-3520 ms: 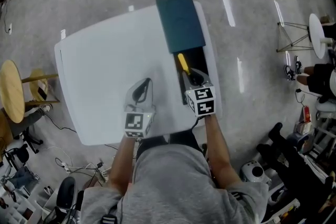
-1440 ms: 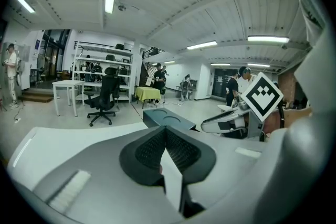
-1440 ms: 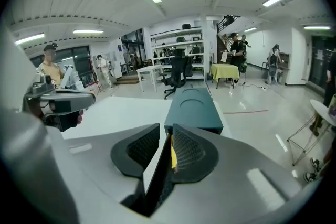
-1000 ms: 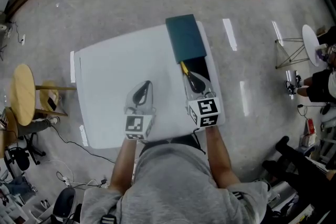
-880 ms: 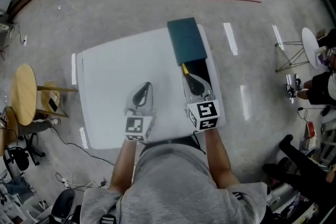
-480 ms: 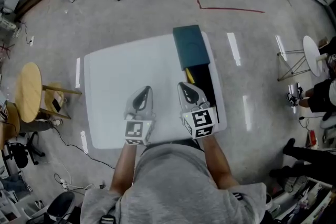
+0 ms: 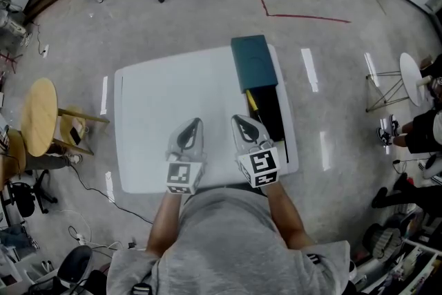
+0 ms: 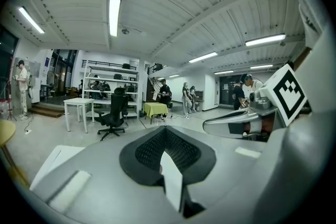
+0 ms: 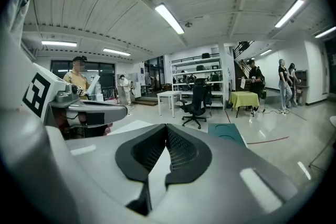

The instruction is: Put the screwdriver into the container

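Ahead of the right gripper [image 7: 242,125] and slightly to its right, the yellow-handled screwdriver [image 7: 251,101] lies inside the black container [image 7: 273,115], with a teal lid [image 7: 254,63] beyond. That gripper's jaws are pressed together on nothing. Beside it, the left gripper [image 7: 191,128] hovers over the white table [image 7: 152,100], its jaws likewise together and empty.

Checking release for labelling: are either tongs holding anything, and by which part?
Nothing held. Left tongs and right tongs are shut, empty; the yellow-handled screwdriver lies in the long black container.
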`<state>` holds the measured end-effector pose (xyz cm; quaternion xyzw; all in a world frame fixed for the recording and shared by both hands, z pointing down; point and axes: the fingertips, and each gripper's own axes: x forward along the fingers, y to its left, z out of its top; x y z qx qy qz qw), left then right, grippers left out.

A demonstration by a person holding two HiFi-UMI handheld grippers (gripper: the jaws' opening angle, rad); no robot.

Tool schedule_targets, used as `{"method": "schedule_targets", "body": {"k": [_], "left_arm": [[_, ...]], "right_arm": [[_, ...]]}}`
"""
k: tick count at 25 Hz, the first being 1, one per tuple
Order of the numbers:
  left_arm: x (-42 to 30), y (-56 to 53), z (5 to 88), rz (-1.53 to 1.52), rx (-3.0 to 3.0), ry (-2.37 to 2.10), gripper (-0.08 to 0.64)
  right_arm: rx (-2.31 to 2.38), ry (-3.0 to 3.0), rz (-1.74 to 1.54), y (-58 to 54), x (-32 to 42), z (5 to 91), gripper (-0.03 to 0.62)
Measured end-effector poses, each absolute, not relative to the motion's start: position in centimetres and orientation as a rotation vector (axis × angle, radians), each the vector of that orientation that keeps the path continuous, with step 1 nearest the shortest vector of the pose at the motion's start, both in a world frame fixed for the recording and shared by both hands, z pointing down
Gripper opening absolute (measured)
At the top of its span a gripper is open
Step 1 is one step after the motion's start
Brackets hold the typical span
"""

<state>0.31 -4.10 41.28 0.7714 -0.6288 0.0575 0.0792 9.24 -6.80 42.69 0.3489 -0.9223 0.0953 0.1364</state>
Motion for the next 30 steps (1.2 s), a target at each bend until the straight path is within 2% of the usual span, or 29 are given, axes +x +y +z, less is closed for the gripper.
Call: {"method": "schedule_targets", "body": {"k": [30], "left_arm": [[0.84,-4.72,41.01,0.176,2.316,-1.874,0.011]], "right_arm": [[1.004,-2.663,0.269,-7.15,9.67,42.51,0.003]]}}
